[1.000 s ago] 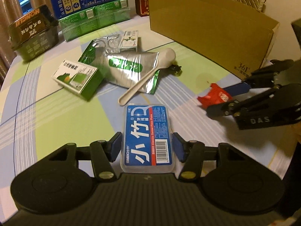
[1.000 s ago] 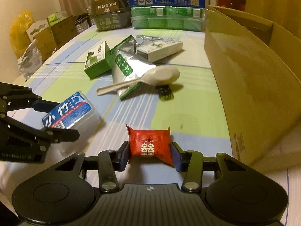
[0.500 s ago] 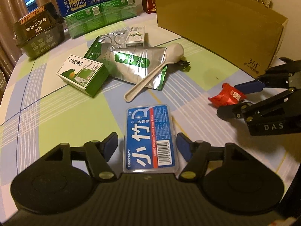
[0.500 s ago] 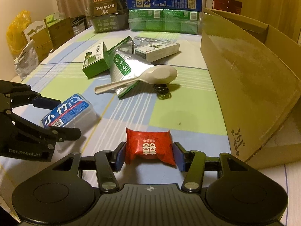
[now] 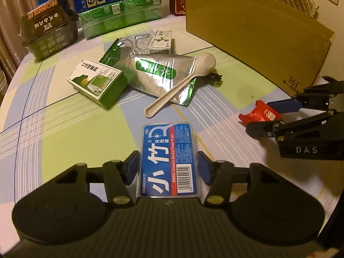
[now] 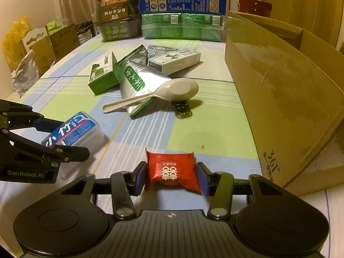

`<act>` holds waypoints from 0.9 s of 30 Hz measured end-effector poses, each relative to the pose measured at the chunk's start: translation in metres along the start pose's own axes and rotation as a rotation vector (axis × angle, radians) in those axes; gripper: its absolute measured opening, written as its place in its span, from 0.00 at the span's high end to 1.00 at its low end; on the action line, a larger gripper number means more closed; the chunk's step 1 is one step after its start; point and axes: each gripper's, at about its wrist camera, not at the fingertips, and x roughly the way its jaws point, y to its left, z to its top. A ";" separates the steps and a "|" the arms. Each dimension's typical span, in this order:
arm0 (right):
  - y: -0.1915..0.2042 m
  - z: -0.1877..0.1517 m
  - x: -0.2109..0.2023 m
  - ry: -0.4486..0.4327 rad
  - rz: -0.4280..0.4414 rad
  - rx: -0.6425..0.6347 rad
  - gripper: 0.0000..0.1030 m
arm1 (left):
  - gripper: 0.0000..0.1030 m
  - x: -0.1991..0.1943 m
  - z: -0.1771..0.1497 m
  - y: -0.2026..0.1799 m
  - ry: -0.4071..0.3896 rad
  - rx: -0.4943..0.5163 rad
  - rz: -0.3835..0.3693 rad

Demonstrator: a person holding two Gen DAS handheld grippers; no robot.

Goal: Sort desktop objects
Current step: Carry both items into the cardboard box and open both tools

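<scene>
A blue-labelled clear box of floss picks point(image 5: 168, 159) lies flat on the checked tablecloth between the pads of my left gripper point(image 5: 167, 167). Its jaws are closing and both blue pads touch the box's long sides. The right wrist view shows the same box point(image 6: 73, 131) in the left gripper point(image 6: 66, 138) at the left. A small red packet point(image 6: 172, 169) with white characters sits between the pads of my right gripper point(image 6: 171, 174), whose jaws are closing and press on its ends. In the left wrist view the red packet point(image 5: 260, 114) and the right gripper point(image 5: 264, 117) appear at the right.
An open cardboard box point(image 5: 258, 38) stands at the right. Mid-table lie a cream spoon point(image 5: 178, 88), a silver-green pouch point(image 5: 154, 73), a green-white carton point(image 5: 96, 81), a small white box point(image 5: 161, 43) and a black clip point(image 5: 215, 78). Stacked cartons point(image 5: 118, 6) and a dark tub point(image 5: 49, 28) line the far edge.
Half a second ago both grippers' jaws stood a little wider, clear of the floss box and the red packet. They have closed back onto them. Neither object has shifted on the cloth.
</scene>
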 end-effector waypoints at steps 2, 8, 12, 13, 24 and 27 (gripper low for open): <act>-0.001 0.000 0.000 0.000 0.001 0.006 0.58 | 0.49 0.000 0.001 0.000 0.002 -0.007 -0.004; -0.002 0.002 -0.004 -0.019 -0.005 0.016 0.60 | 0.50 -0.007 0.002 0.001 -0.026 -0.017 -0.001; -0.003 0.003 -0.011 -0.046 -0.009 0.025 0.60 | 0.50 -0.012 0.004 0.001 -0.042 -0.023 0.002; -0.004 0.004 -0.012 -0.052 -0.009 0.028 0.60 | 0.50 -0.014 0.005 0.001 -0.043 -0.023 0.005; -0.005 0.012 -0.046 -0.113 -0.002 0.052 0.60 | 0.50 -0.035 0.003 -0.015 -0.046 -0.082 0.022; -0.006 0.018 -0.065 -0.145 0.001 0.046 0.60 | 0.50 -0.047 0.007 -0.021 -0.055 -0.116 0.025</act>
